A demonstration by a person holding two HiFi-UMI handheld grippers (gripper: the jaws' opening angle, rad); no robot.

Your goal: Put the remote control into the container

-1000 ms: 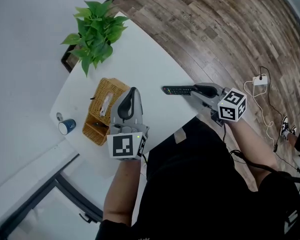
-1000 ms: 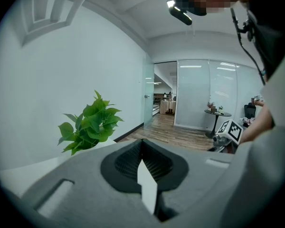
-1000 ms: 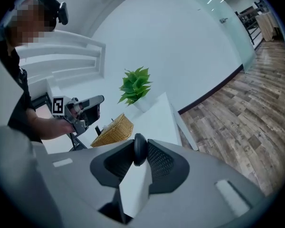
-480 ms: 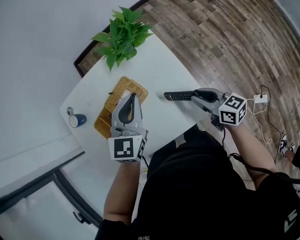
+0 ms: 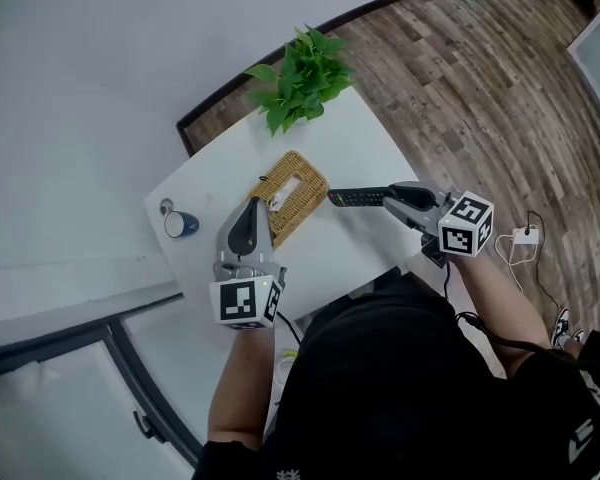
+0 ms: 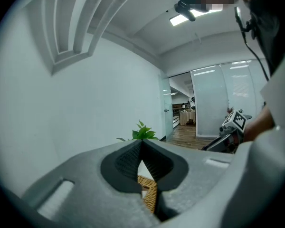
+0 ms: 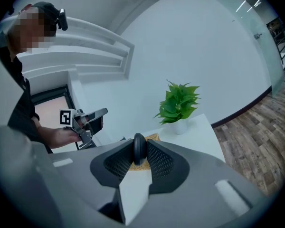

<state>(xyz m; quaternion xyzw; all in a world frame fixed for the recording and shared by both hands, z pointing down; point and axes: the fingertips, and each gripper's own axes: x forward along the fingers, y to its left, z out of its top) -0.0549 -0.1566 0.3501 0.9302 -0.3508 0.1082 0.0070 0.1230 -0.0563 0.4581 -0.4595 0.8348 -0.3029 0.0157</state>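
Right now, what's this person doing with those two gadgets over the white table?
A person holds a gripper in each hand above a white table. The right gripper is clamped on one end of a black remote control, held in the air beside the wicker container. The left gripper is shut and empty, hovering at the container's other side. The remote is not yet in the container.
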